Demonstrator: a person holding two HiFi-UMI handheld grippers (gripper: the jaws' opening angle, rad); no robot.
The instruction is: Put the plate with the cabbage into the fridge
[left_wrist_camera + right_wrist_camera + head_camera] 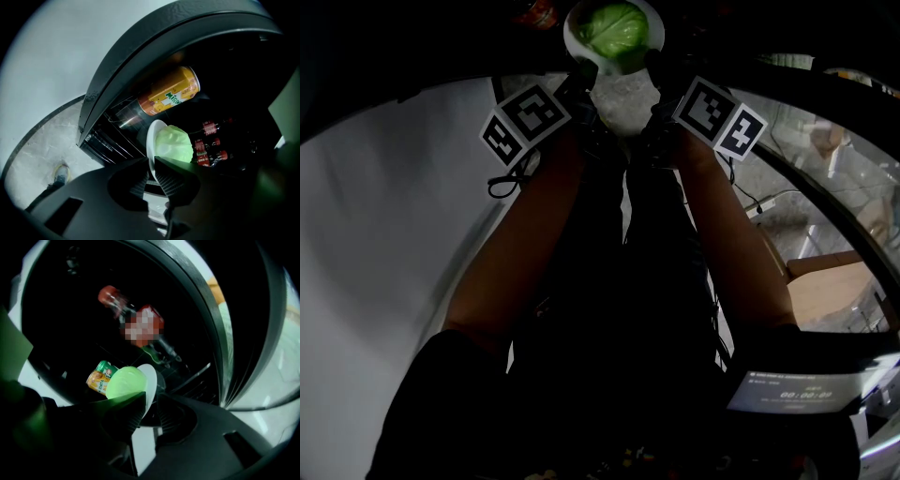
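A white plate (pixel 576 37) with a green cabbage (pixel 614 28) on it is held at the dark opening of the fridge (pixel 117 79). My left gripper (pixel 581 70) is shut on the plate's left rim, and my right gripper (pixel 661 70) is shut on its right rim. In the left gripper view the plate (pixel 152 140) stands edge-on between the jaws of the left gripper (pixel 152 171), with the cabbage (pixel 174 144) just beyond. The right gripper view shows the plate (pixel 149 380) pinched by the right gripper (pixel 149 411), the cabbage (pixel 125 382) to its left.
Inside the fridge lie an orange can (pixel 168 96), red-capped bottles (pixel 208 143), two cans (pixel 101 376) and a bottle (pixel 136 324) over wire shelves. The fridge's rim (pixel 225 333) curves close around the plate. A wooden surface (pixel 834 281) and a timer screen (pixel 797 389) are at the right.
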